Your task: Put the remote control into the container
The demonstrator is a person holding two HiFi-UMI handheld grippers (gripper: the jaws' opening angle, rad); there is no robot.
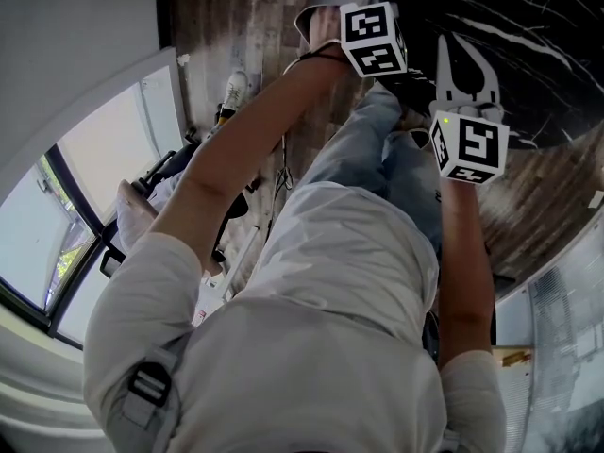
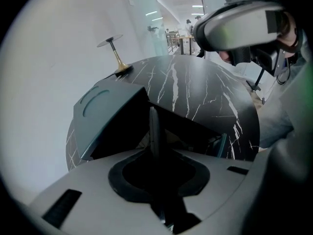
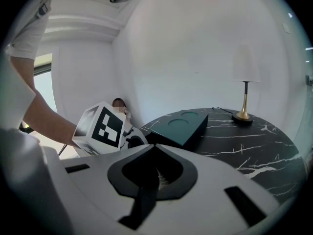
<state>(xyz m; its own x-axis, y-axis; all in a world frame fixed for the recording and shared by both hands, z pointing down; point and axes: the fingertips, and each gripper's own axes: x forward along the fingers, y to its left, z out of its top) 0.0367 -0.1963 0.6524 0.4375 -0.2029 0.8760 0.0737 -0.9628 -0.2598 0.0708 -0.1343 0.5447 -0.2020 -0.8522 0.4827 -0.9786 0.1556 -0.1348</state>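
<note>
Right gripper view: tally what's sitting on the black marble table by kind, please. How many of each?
Container: 1
Lamp: 1
Total: 2
</note>
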